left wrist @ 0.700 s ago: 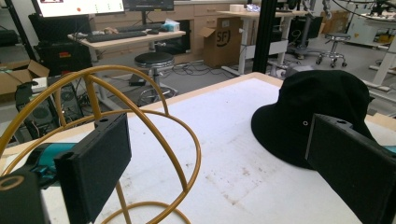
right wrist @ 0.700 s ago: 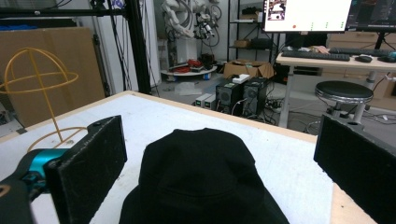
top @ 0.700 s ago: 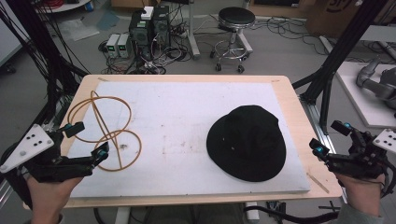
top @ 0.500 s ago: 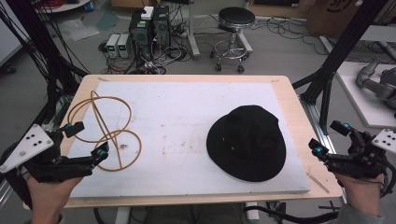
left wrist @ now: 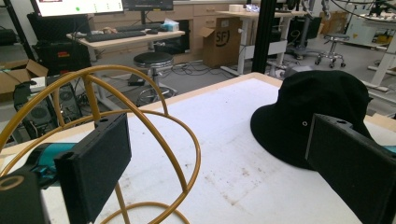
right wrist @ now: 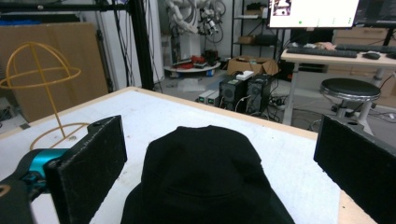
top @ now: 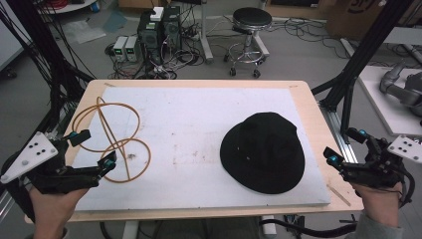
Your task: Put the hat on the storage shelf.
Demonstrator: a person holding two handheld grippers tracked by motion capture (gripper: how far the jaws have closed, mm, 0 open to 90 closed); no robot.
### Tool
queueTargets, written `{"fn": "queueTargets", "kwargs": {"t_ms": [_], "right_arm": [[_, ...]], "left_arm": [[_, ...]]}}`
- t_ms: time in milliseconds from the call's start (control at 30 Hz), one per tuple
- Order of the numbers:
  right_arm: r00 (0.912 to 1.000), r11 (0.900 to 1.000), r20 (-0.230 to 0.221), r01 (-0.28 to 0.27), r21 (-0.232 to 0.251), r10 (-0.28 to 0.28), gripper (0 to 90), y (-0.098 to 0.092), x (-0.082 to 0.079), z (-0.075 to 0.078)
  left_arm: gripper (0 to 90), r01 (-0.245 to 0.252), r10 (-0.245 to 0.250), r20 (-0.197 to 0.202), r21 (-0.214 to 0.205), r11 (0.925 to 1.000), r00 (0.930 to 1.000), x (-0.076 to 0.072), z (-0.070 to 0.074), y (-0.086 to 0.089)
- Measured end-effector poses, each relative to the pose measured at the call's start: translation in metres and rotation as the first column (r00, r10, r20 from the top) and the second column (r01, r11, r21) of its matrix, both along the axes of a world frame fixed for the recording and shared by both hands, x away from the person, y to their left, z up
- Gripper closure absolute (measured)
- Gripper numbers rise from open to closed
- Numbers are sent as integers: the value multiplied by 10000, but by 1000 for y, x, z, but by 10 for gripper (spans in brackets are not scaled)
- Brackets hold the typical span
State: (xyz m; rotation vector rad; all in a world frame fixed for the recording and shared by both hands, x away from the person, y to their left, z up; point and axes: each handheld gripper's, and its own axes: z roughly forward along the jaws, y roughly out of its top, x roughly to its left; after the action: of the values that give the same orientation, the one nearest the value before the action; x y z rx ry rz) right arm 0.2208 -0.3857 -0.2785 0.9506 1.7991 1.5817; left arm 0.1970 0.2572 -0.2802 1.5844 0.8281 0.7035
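A black bucket hat (top: 263, 152) lies crown up on the right half of the white board (top: 199, 129). On the left stands a yellow wire hat stand (top: 109, 137), a ring base with a domed frame. My left gripper (top: 93, 149) is open at the board's left front corner, its jaws either side of the stand's base ring. In the left gripper view the stand (left wrist: 140, 121) rises just past the left jaw, with the hat (left wrist: 317, 102) farther off. My right gripper (top: 346, 144) is open off the board's right edge; its view faces the hat (right wrist: 201, 177) between wide jaws, the stand (right wrist: 39, 70) beyond.
The board rests on a wooden table (top: 318, 114). A thin wooden stick (top: 341, 195) lies at the table's right front corner. Behind the table are a stool (top: 251, 22), computer boxes (top: 159, 27) and cables. Black frame posts (top: 358, 64) flank both sides.
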Motion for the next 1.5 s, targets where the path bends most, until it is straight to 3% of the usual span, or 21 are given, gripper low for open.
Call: {"fn": "queueTargets", "kwargs": {"t_ms": [367,400,467,533,600,633,667,833,867,900,933,1000,1100,1133,1500], "right_arm": [[9986,9980,-139,-511,-359,506,20,13,20,-2],[9965,9943,-220,-814,-693,800,20,18,27,-1],[9949,9916,-309,-988,-837,965,20,21,31,0],[9875,9809,-403,-1563,-1154,1526,20,28,42,2],[9842,9768,-481,-1754,-1232,1707,20,31,46,2],[9787,9683,-612,-2028,-1459,1958,20,37,54,3],[9787,9683,-612,-2028,-1459,1958,20,37,54,3],[9626,9491,-1007,-2655,-1693,2513,20,49,72,0],[9530,9386,-1205,-2963,-1770,2781,20,52,79,-2],[9530,9386,-1205,-2963,-1770,2781,20,52,79,-2],[9439,9275,-1392,-3222,-1894,2995,21,54,86,-4],[9331,9173,-1649,-3482,-1931,3195,21,55,93,-7],[9290,9129,-1744,-3577,-1966,3265,21,56,99,-9],[9217,9074,-1897,-3730,-1936,3384,21,56,106,-11],[9050,8847,-2383,-4052,-2306,3524,24,64,130,-26]], "left_arm": [[72,-130,130,39,-52,9999,9999,-4,1,4],[72,-152,152,39,-41,9999,9999,-4,1,5],[72,-168,168,65,-69,9998,9998,-5,1,6],[72,-241,242,83,-93,9997,9997,-7,2,8],[72,-257,258,73,-93,9996,9996,-7,2,9],[72,-269,270,87,-112,9996,9996,-7,2,10],[72,-276,277,72,-111,9996,9996,-8,1,10],[72,-320,321,71,-103,9994,9995,-10,1,12],[72,-332,333,63,-111,9994,9994,-10,1,12],[72,-339,339,58,-112,9994,9994,-10,1,12],[72,-356,356,48,-99,9993,9994,-10,1,13],[72,-351,351,20,-100,9993,9994,-10,0,13],[72,-363,363,2,-75,9993,9993,-10,-1,12],[72,-370,370,-15,-63,9993,9993,-10,-1,12],[72,-423,422,-212,-8,9991,9989,-8,-5,13]]}}
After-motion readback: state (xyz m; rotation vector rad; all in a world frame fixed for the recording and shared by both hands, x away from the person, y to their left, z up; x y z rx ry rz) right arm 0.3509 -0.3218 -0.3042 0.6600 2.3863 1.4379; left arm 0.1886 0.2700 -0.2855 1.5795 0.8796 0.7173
